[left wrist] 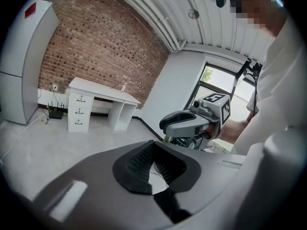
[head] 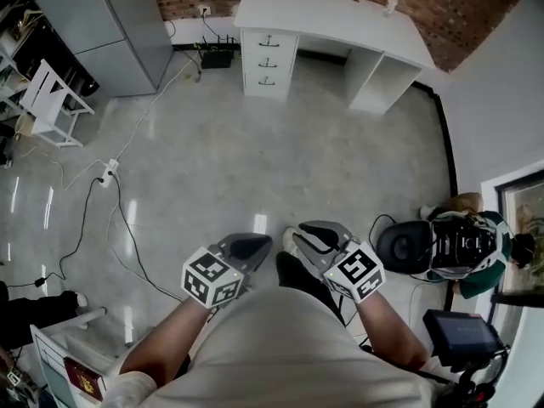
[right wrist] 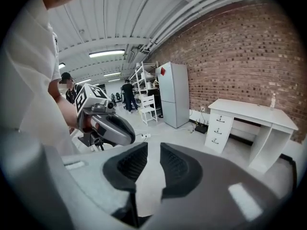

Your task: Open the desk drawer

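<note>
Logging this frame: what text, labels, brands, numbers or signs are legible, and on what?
No legible words or numbers in any view.
On the left tool and right tool, the cubes carry black-and-white square patterns only, no letters.
The small red sticker on the tall grey metal cabinet: too small to read.
The red booklet at the head view's lower left: cover print blurred, unreadable.

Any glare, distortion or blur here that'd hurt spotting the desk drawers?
Head view: streaky glare on the floor; desk small and bowed, but sharp. Left gripper view: heavy fisheye, dark corners, window blown out. Right gripper view: same fisheye, even light, drawers readable.
</note>
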`<action>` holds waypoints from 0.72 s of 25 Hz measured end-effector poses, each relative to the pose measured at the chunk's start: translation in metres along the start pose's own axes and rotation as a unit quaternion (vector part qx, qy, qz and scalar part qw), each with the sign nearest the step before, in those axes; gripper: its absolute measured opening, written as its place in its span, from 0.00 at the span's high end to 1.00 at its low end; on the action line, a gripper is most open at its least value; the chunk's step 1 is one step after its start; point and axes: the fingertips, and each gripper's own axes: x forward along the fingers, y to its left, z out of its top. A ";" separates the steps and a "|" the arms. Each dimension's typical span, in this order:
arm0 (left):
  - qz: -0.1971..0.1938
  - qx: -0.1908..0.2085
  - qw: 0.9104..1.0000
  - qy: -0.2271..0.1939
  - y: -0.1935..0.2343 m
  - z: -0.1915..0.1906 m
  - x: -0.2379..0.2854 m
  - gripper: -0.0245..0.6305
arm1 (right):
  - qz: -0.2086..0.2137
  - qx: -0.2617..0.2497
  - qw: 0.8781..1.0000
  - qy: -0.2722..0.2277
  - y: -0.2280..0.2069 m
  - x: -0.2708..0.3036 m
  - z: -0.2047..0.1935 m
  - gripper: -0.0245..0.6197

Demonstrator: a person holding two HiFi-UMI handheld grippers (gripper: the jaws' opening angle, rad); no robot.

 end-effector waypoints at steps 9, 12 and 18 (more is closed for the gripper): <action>0.063 -0.020 0.997 -0.036 0.081 0.123 0.113 0.95 | 0.060 -0.057 0.996 0.011 -0.176 0.018 0.050 0.83; 0.077 -0.029 0.996 -0.040 0.106 0.143 0.135 0.95 | 0.067 -0.056 0.996 0.012 -0.217 0.034 0.057 0.83; 0.080 -0.064 0.994 -0.047 0.172 0.169 0.159 0.95 | 0.072 -0.046 0.996 0.011 -0.274 0.085 0.080 0.83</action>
